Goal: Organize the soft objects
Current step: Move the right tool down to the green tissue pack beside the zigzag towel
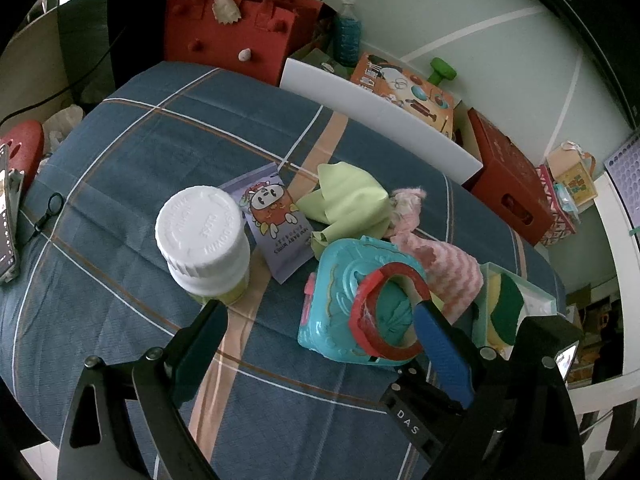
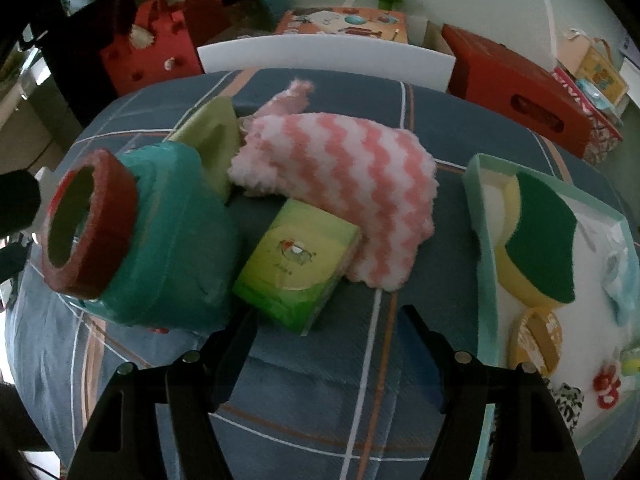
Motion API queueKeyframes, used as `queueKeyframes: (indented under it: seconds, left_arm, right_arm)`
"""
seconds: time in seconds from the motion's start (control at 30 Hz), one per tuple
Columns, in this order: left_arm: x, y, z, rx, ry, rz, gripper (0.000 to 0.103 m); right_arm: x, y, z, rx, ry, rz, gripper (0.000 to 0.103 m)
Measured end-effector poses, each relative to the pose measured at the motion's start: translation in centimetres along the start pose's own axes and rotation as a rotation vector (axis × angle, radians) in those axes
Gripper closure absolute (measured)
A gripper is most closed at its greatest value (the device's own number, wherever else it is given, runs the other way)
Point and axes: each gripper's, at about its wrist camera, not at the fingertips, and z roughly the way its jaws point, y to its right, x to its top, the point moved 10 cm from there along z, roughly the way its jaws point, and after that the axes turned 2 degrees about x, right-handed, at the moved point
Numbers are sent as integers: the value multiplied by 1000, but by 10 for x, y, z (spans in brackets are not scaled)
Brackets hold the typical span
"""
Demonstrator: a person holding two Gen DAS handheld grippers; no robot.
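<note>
A pink-and-white zigzag cloth [image 2: 340, 176] lies mid-table, its edge over a green tissue pack [image 2: 296, 268]. Behind them is a crumpled light-green cloth [image 1: 348, 200]. A teal toy case [image 1: 340, 292] carries a red tape ring [image 1: 360, 320]. At the right, a pale teal tray [image 2: 480, 208] holds a yellow-and-green sponge [image 2: 540, 236]. My left gripper [image 1: 320, 308] is open, its right finger beside the tape ring. My right gripper [image 2: 328, 320] is open just short of the tissue pack, holding nothing.
A white-capped bottle [image 1: 200, 232] and a purple wipes packet [image 1: 276, 220] stand left of the cloths. The tray also holds a yellow tape roll [image 2: 536, 344]. A white board [image 1: 380, 116], a red felt bag [image 1: 232, 32] and a red box [image 1: 508, 184] line the far edge.
</note>
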Motion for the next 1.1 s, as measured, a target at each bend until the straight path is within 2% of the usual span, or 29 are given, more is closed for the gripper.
queueKeyframes:
  seconds: [0.23,0.57,0.67,0.87,1.0,1.1]
  left_arm:
    - [0,-1,-2,-4,3,-5,9]
    - [0,-1,-2,-5,3,-6,9]
    - [0,-1,-2,-5,2,-6,9]
    - [0,-1,-2,-5,2,-5,9]
    - [0,-2,-2,-6,5,-2,9]
    - [-1,-2,-1,-4,2,-3,9]
  right_arm:
    - [0,16,1,8,-10,69,27]
    - [-3,48,-9,-71,-16,112,27]
    - [-2,49,-12,-50,-12,135,27]
    - [3,41,-19,-54,18,99,27]
    - [7,19,-21,-11,42,43,27]
    - [4,5,-14,-12,28,-9,27]
